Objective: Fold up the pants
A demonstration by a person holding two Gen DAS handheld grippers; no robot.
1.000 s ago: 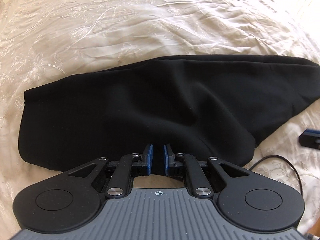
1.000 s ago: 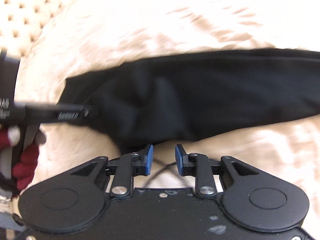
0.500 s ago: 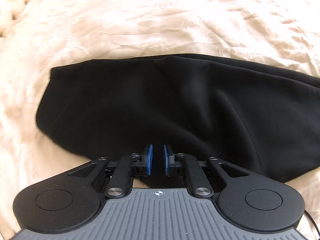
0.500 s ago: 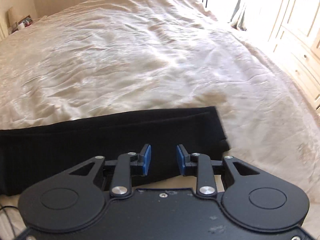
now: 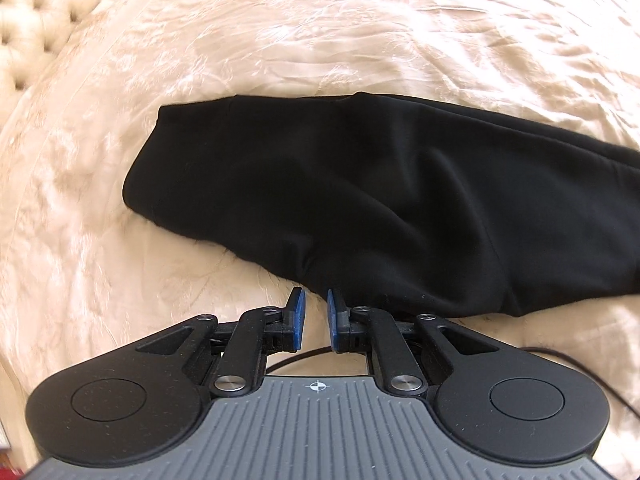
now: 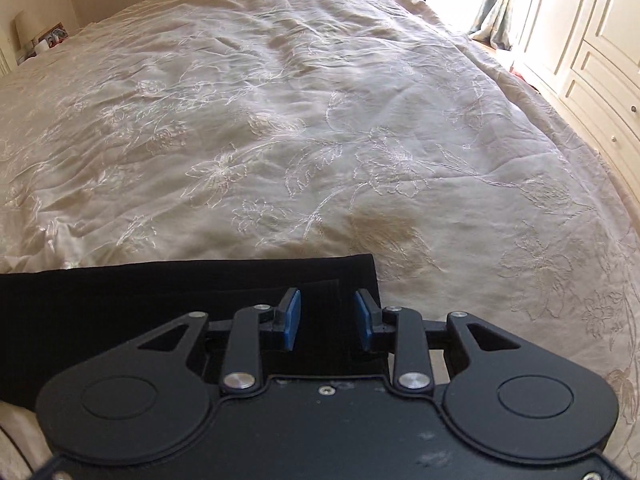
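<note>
Black pants (image 5: 360,200) lie folded lengthwise on a cream embroidered bedspread (image 5: 280,40). In the left wrist view I see the wide waist end, with its near edge just beyond my left gripper (image 5: 314,306), which is slightly open and empty. In the right wrist view the leg-cuff end of the pants (image 6: 200,292) lies under and just ahead of my right gripper (image 6: 327,306), which is open with nothing between its blue pads (image 6: 292,320). The cuff edge sits just right of the fingers.
The bedspread (image 6: 320,120) stretches far ahead. A tufted headboard (image 5: 36,12) is at the upper left of the left view. A black cable (image 5: 580,364) runs on the bed near the left gripper. White cabinets (image 6: 600,40) stand beyond the bed's right edge.
The left gripper pulled back from the pants, its fingers now off the fabric and slightly wider. The right gripper swung to the cuff end and opened wider over it.
</note>
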